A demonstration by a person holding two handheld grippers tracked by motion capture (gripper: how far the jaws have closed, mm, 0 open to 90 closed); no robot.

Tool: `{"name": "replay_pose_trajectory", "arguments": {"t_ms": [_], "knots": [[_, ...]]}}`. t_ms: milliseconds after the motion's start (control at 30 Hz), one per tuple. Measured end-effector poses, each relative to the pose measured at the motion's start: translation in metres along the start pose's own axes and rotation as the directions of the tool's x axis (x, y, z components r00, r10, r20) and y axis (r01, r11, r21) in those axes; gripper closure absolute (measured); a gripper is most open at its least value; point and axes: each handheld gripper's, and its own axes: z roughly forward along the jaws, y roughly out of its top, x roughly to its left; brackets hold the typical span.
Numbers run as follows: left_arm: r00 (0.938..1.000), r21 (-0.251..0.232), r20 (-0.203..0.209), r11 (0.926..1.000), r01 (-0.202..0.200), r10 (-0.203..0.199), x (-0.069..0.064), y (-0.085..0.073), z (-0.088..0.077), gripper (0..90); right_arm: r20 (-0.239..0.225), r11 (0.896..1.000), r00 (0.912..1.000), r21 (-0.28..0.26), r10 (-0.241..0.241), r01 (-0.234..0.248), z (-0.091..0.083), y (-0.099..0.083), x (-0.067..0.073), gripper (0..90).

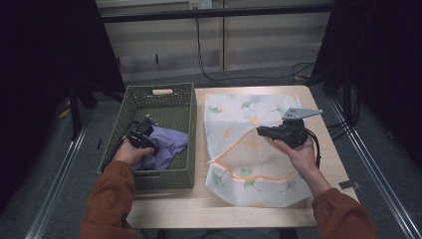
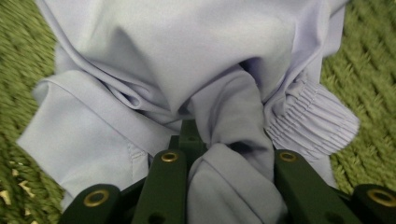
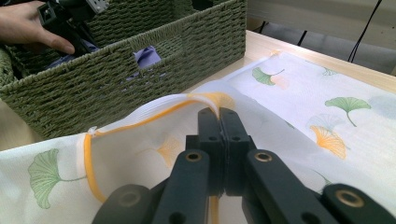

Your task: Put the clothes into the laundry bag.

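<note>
High view puts the lilac garment [image 1: 166, 143] down inside the green woven basket [image 1: 185, 107] at the table's left, with the left gripper [image 1: 141, 135] sunk into it. Seen from the left gripper view, a bunched fold of that garment [image 2: 233, 154] sits squeezed between the nearly closed jaws, an elastic cuff [image 2: 310, 123] spilling off to one side. So the step in hand looks like taking hold of the garment for a lift out of the basket.

Beside the basket, the white ginkgo-print laundry bag [image 1: 249, 144] lies flat on the wooden table [image 1: 174, 209]. The right gripper [image 3: 218, 116] is clamped fully on its orange-trimmed opening edge [image 3: 154, 114], holding the mouth raised.

Next likely calls for lifting the garment clear of the basket wall and carrying it across to the bag's mouth, which needs to gape wider.
</note>
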Motion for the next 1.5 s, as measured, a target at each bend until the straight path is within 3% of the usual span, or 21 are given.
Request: {"name": "replay_pose_trajectory", "arguments": {"t_ms": [267, 467, 533, 567, 633, 667, 733, 800, 833, 867, 1067, 1100, 1133, 1167, 1233, 1300, 1367, 1400, 1433, 1500], "knots": [[0.9999, -0.087, 0.012, 0.9961, 0.012, -0.011, 0.003, -0.002, -0.014, 75.2, 0.0, 1.0, 1.0, -0.002, -0.002, 0.002, -0.001, 0.0, 0.0, 89.7], [0.9997, -0.173, 0.022, 0.9849, 0.016, -0.012, 0.006, -0.007, -0.03, 75.1, 0.002, 1.0, 1.0, -0.005, -0.001, 0.001, -0.001, 0.001, 0.001, 89.7], [0.9996, -0.233, 0.021, 0.9722, 0.02, -0.016, 0.005, -0.009, -0.039, 75.1, 0.0, 1.0, 1.0, -0.006, -0.002, 0.002, -0.001, 0.001, 0.001, 89.7], [0.9996, -0.233, 0.021, 0.9722, 0.02, -0.016, 0.005, -0.009, -0.039, 75.2, 0.0, 1.0, 1.0, -0.006, -0.002, 0.002, -0.001, 0.001, 0.001, 89.7], [0.9993, -0.275, 0.032, 0.9609, 0.03, -0.022, 0.004, -0.01, -0.045, 75.1, -0.001, 1.0, 1.0, -0.006, 0.0, 0.0, -0.001, 0.001, 0.001, 89.7], [0.9997, -0.287, 0.025, 0.9579, 0.016, -0.009, 0.004, -0.011, -0.047, 75.1, -0.001, 1.0, 1.0, -0.006, 0.001, -0.001, -0.001, 0.001, 0.001, 89.7], [0.9994, -0.328, 0.028, 0.9442, 0.03, -0.023, 0.002, -0.013, -0.052, 75.1, -0.001, 1.0, 1.0, -0.007, 0.001, -0.001, -0.002, 0.001, 0.001, 89.7], [0.9998, -0.344, 0.016, 0.9387, 0.012, -0.007, 0.001, -0.015, -0.057, 75.1, 0.0, 1.0, 1.0, -0.009, -0.002, 0.002, -0.002, 0.001, 0.0, 89.7], [0.9998, -0.373, 0.02, 0.9278, 0.016, -0.009, 0.0, -0.017, -0.061, 75.1, 0.001, 1.0, 1.0, -0.01, 0.0, 0.0, -0.003, 0.001, 0.0, 89.7], [0.9998, -0.373, 0.02, 0.9278, 0.016, -0.009, 0.0, -0.017, -0.061, 75.1, 0.001, 1.0, 1.0, -0.01, 0.0, 0.0, -0.003, 0.001, 0.0, 89.7], [0.9999, -0.436, 0.007, 0.8998, -0.009, 0.013, -0.002, -0.027, -0.073, 75.0, 0.006, 1.0, 1.0, -0.013, 0.0, 0.001, -0.004, 0.001, 0.0, 89.7], [1.0, -0.448, 0.0, 0.8943, -0.007, 0.008, -0.003, -0.028, -0.074, 75.0, 0.006, 1.0, 1.0, -0.014, 0.0, 0.0, -0.004, 0.001, 0.0, 89.7], [0.9999, -0.473, 0.006, 0.8812, -0.005, 0.009, -0.004, -0.031, -0.077, 75.0, 0.005, 1.0, 1.0, -0.013, 0.0, 0.0, -0.004, 0.001, 0.001, 89.7], [0.9998, -0.48, 0.006, 0.877, -0.014, 0.019, -0.005, -0.032, -0.079, 74.9, 0.004, 1.0, 1.0, -0.012, 0.001, -0.001, -0.004, 0.001, 0.001, 89.7], [0.9995, -0.482, 0.012, 0.876, -0.02, 0.029, -0.007, -0.033, -0.081, 74.8, 0.003, 1.0, 1.0, -0.01, 0.002, -0.002, -0.004, 0.001, 0.001, 89.7], [0.9993, -0.509, -0.007, 0.8598, -0.034, 0.036, -0.014, -0.036, -0.084, 74.8, 0.0, 1.0, 1.0, -0.007, 0.001, -0.001, -0.003, 0.0, 0.001, 89.7], [0.9994, -0.556, 0.004, 0.8307, -0.026, 0.034, -0.014, -0.041, -0.088, 74.8, -0.002, 1.0, 1.0, -0.006, -0.002, 0.002, -0.002, 0.0, 0.001, 89.7], [0.9994, -0.556, 0.004, 0.8307, -0.026, 0.034, -0.014, -0.041, -0.088, 74.8, -0.002, 1.0, 1.0, -0.006, -0.002, 0.002, -0.002, 0.0, 0.001, 89.7], [0.9995, -0.581, 0.006, 0.8139, -0.022, 0.031, -0.013, -0.044, -0.09, 74.8, -0.004, 1.0, 1.0, -0.006, -0.004, 0.004, -0.001, -0.001, 0.001, 89.7], [0.9995, -0.607, 0.017, 0.7944, -0.01, 0.026, -0.012, -0.047, -0.091, 74.8, -0.001, 1.0, 1.0, -0.003, -0.005, 0.005, -0.001, -0.001, 0.002, 89.7]]}}
